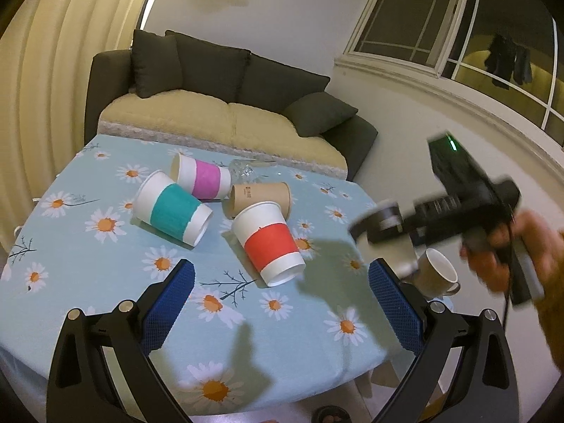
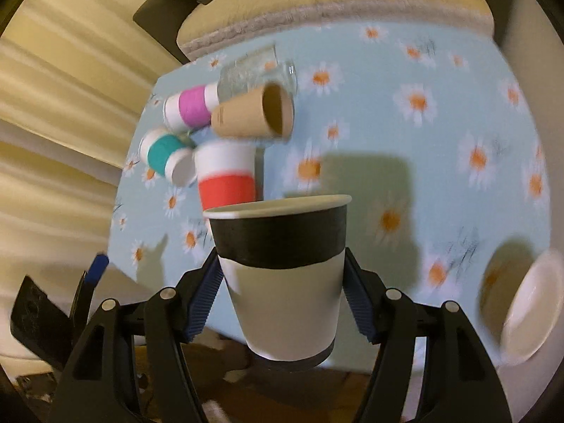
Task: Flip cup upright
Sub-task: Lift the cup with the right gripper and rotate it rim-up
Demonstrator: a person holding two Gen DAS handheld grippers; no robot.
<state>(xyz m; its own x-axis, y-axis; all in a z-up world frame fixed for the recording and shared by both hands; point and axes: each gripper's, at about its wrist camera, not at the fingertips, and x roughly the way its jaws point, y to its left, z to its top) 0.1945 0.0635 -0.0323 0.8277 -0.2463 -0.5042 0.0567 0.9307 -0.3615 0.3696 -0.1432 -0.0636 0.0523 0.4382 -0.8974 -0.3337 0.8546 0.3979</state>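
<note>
Four paper cups are lying on their sides in a cluster on the daisy-print surface (image 1: 88, 264): a teal-banded cup (image 1: 172, 209), a pink-banded cup (image 1: 202, 176), a plain brown cup (image 1: 261, 195) and a red-banded cup (image 1: 269, 243), with a clear glass (image 2: 253, 70) lying just behind the brown one. The right tool (image 2: 282, 299) is gripping a black-banded cup (image 2: 282, 268), its blue pads pressing against both sides of the white lower wall. That cup is sitting upright between the fingers, rim at the top, and is being held in the air near the surface's edge, in front of the red-banded cup in the right wrist view. A small ceramic cup (image 2: 528, 310), blurred, is showing at the right edge of that view; in the left wrist view it is appearing tilted beside the surface's right edge. The left tool (image 1: 282, 296) is hanging wide over the near part of the surface, holding nothing, with the red-banded cup lying ahead between its fingertips' lines. A sofa (image 1: 218, 105) is standing behind the surface.
</note>
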